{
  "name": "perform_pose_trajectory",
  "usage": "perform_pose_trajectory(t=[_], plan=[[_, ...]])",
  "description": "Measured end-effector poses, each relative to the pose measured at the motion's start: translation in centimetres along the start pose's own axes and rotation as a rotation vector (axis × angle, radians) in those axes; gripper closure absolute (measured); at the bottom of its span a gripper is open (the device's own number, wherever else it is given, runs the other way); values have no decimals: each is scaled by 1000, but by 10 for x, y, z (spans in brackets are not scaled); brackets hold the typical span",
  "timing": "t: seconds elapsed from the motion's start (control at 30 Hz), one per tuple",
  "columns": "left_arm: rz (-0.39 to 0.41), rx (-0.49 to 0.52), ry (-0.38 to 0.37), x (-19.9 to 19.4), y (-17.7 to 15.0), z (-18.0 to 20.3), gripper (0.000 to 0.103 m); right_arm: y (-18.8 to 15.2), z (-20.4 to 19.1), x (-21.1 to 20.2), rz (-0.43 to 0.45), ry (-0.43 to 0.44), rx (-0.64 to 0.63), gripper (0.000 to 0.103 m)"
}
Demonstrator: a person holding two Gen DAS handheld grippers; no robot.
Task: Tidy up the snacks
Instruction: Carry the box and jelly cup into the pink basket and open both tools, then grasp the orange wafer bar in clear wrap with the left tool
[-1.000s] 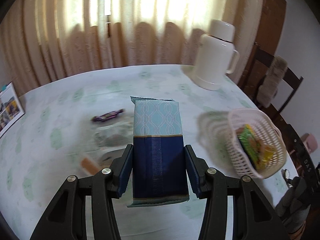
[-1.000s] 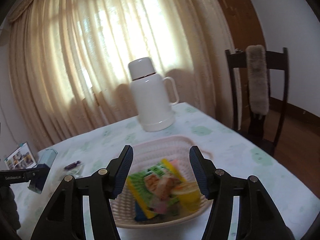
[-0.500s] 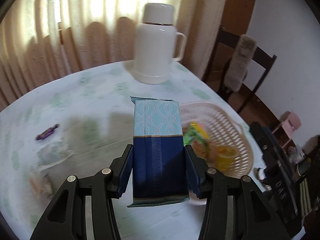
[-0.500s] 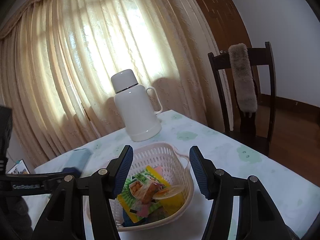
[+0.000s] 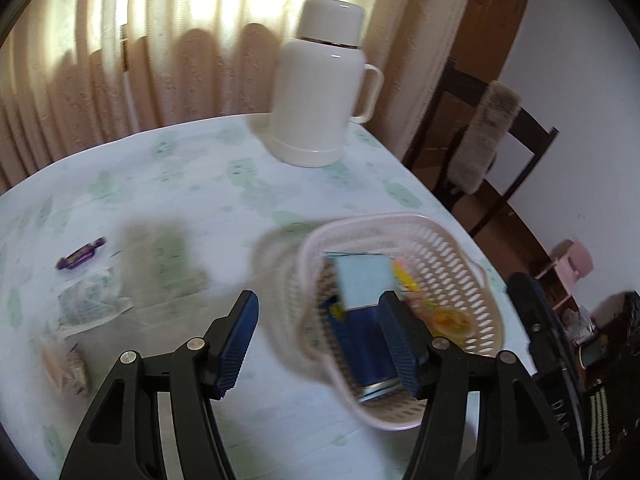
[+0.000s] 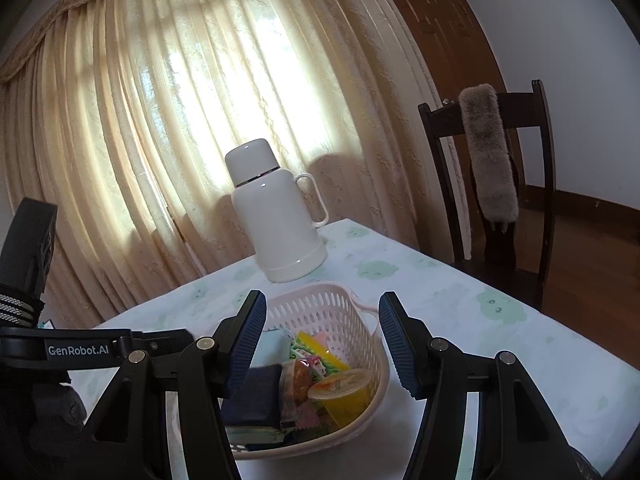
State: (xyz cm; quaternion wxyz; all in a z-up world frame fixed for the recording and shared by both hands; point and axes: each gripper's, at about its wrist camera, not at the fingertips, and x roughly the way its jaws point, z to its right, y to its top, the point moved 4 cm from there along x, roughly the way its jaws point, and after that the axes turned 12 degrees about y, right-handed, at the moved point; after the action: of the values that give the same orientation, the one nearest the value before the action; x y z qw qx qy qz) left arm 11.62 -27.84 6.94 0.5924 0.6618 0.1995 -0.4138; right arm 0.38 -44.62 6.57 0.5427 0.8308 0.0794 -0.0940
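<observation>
A pale pink basket stands on the table and holds a blue and light-blue packet, a jelly cup and other wrapped snacks. My left gripper is open and empty, just left of and above the basket, with its right finger over the packet. My right gripper is open and empty above the basket; the packet lies in its left part. A purple candy, a pale packet and a small wrapped snack lie on the table to the left.
A white thermos jug stands at the back of the table, also seen in the right wrist view. A dark chair with a furry wrap stands off the right edge. Curtains hang behind.
My left gripper opened and let go of the blue packet, which now lies in the basket. The gripper has drawn to the left. My right gripper has stayed open above the basket.
</observation>
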Motion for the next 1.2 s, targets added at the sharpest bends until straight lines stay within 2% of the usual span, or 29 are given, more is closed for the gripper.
perform_pose_trajectory(t=[0.13,0.33,0.6,0.77,0.97,1.2], plan=[[4,-24,63,-1,-4,-22,41,-2,-3,0,1,-1,-14,43],[-13,-107,124,-1,-10,-69,40,-5,-8,0,-2,1,-36,43],[-21,-197,249,-4,-25,-136,40,-8,-16,1,0,2,-82,42],[-60,-278,327,0,-40,-185,40,-10,-19,2,-4,0,-100,42],[-101,-347,367,7,-56,-219,40,-11,-22,3,-5,-5,-126,42],[-159,-383,367,27,-68,-229,40,-13,-29,4,-11,-9,-164,42]])
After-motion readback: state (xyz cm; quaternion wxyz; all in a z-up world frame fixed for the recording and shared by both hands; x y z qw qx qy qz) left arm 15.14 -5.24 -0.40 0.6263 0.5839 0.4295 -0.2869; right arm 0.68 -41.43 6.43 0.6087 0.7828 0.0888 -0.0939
